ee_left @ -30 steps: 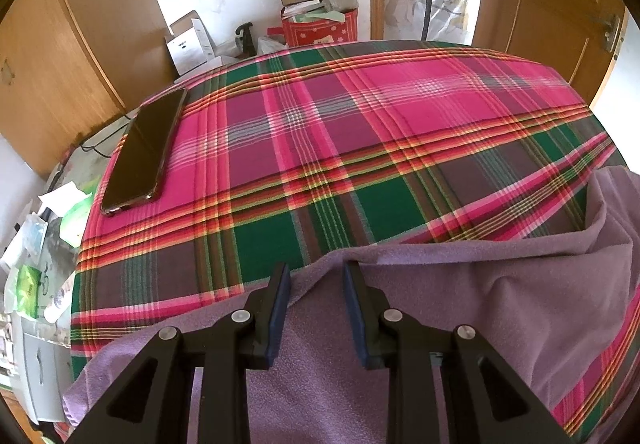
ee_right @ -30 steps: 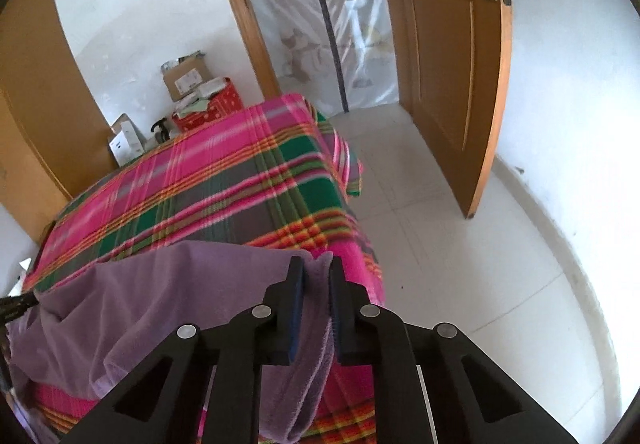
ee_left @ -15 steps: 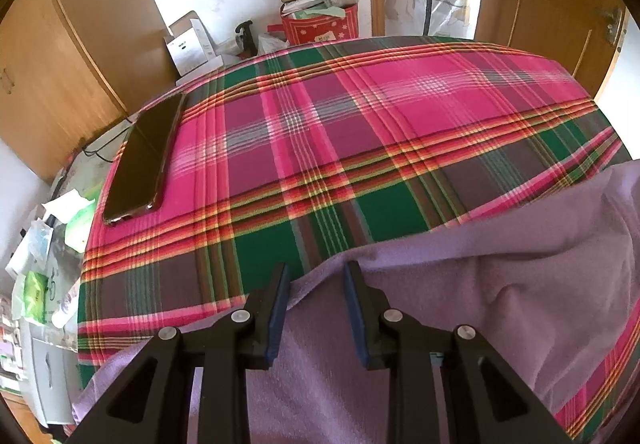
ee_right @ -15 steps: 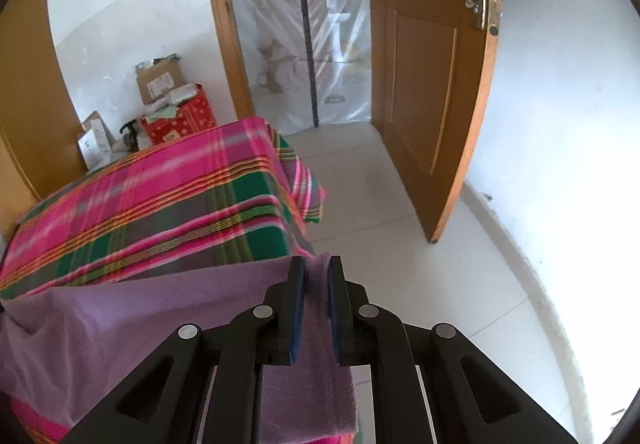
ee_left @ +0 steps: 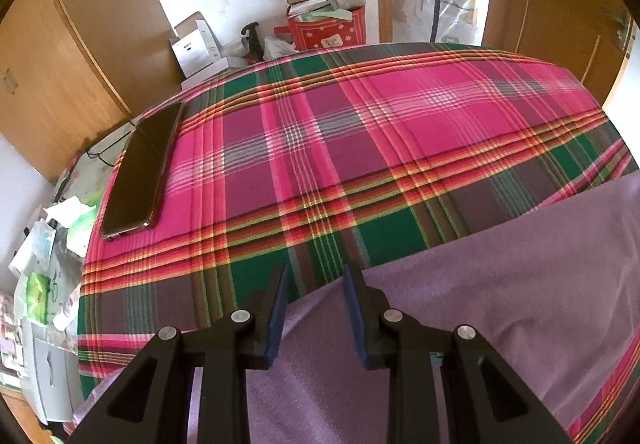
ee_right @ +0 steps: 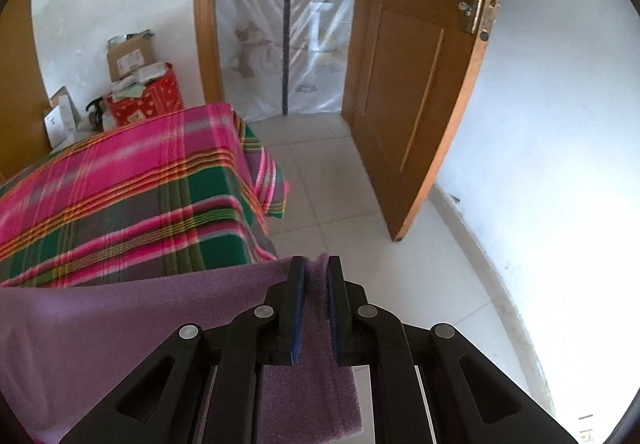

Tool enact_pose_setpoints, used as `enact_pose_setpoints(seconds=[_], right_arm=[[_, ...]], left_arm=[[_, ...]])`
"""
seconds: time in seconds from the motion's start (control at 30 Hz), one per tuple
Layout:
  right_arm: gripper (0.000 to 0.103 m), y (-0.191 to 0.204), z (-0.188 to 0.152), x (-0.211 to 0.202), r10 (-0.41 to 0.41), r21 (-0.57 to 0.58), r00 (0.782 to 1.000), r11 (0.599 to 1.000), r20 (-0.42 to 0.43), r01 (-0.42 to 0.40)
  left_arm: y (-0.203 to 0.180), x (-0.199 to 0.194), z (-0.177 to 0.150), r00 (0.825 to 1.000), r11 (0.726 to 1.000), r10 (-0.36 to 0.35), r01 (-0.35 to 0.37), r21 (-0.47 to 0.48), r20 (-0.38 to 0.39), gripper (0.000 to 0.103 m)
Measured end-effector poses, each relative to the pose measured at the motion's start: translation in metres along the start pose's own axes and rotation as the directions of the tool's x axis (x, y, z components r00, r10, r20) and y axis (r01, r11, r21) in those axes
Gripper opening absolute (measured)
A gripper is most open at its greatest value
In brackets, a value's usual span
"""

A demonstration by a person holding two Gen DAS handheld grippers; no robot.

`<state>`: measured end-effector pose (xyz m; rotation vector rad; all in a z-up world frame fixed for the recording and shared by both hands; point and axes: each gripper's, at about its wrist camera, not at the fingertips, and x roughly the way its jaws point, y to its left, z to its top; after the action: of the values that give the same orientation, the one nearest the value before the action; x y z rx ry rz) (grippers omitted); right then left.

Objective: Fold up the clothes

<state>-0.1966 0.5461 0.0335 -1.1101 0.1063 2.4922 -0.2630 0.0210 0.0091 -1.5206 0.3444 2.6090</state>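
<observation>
The purple cloth [ee_right: 120,324] is pinched at one corner by the right tongs [ee_right: 316,304] and held up off the tabletop [ee_left: 360,144]. The left tongs [ee_left: 314,308] are spread apart over its edge. A grip there seems needed next.

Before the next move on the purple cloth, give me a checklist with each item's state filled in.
1. Right gripper clamped on the purple cloth corner: ok.
2. Left gripper gripping cloth: not ok, its jaws stand apart over the edge.
3. Cloth edge taut between the grippers: ok, it runs nearly straight.
4. Plaid blanket free where the cloth will land: ok.
5. Phone apart from the cloth: ok, it lies at the left edge.
6. Lower corners of the cloth: cannot tell, hidden.
</observation>
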Motion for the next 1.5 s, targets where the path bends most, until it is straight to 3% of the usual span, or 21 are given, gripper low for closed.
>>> enact_pose_setpoints(seconds=[0.37, 0.5, 0.73, 0.9, 1.0, 1.07, 1.2, 1.27, 1.4, 1.5], right_arm=[[0.01, 0.01, -0.005, 0.017, -0.039, -0.042, 0.998, 0.998, -0.051, 0.037], [0.011, 0.005, -0.01, 0.011, -0.005, -0.012, 0.998, 1.0, -0.058, 0.004], [0.025, -0.013, -0.019, -0.008, 0.039, 0.069, 0.997, 0.997, -0.061, -0.034], [0.03, -0.031, -0.031, -0.021, 0.165, 0.181, 0.984, 0.972, -0.075, -0.149], [0.041, -0.043, -0.04, -0.018, 0.281, 0.285, 0.954, 0.927, -0.102, -0.243], [0.042, -0.051, -0.049, -0.015, 0.383, 0.373, 0.918, 0.87, -0.102, -0.322], [0.047, -0.056, -0.065, -0.013, 0.493, 0.481, 0.865, 0.784, -0.096, -0.393], [0.047, -0.055, -0.071, -0.012, 0.504, 0.505, 0.857, 0.769, -0.105, -0.391], [0.047, -0.062, -0.08, -0.018, 0.498, 0.571, 0.864, 0.731, -0.074, -0.373], [0.047, -0.07, -0.091, -0.014, 0.562, 0.667, 0.825, 0.637, -0.06, -0.386]], left_arm=[[0.0, -0.009, -0.007, 1.0, 0.999, -0.029, 0.029, -0.016, -0.012, 0.028], [-0.004, -0.025, -0.018, 0.997, 0.997, -0.073, 0.073, -0.003, -0.002, 0.028], [-0.006, -0.061, -0.048, 0.989, 0.989, -0.146, 0.146, -0.01, 0.01, 0.028], [-0.017, -0.081, -0.072, 0.98, 0.98, -0.198, 0.198, 0.018, 0.007, 0.028], [-0.026, -0.087, -0.083, 0.977, 0.976, -0.213, 0.213, 0.034, -0.005, 0.028], [-0.03, -0.091, -0.089, 0.975, 0.974, -0.221, 0.221, 0.045, -0.013, 0.028], [-0.037, -0.096, -0.095, 0.976, 0.974, -0.216, 0.217, 0.062, -0.015, 0.028], [-0.039, -0.098, -0.097, 0.977, 0.975, -0.212, 0.212, 0.06, -0.015, 0.028], [-0.043, -0.097, -0.099, 0.977, 0.974, -0.214, 0.214, 0.07, -0.019, 0.028], [-0.045, -0.092, -0.101, 0.976, 0.974, -0.214, 0.216, 0.067, -0.036, 0.028]])
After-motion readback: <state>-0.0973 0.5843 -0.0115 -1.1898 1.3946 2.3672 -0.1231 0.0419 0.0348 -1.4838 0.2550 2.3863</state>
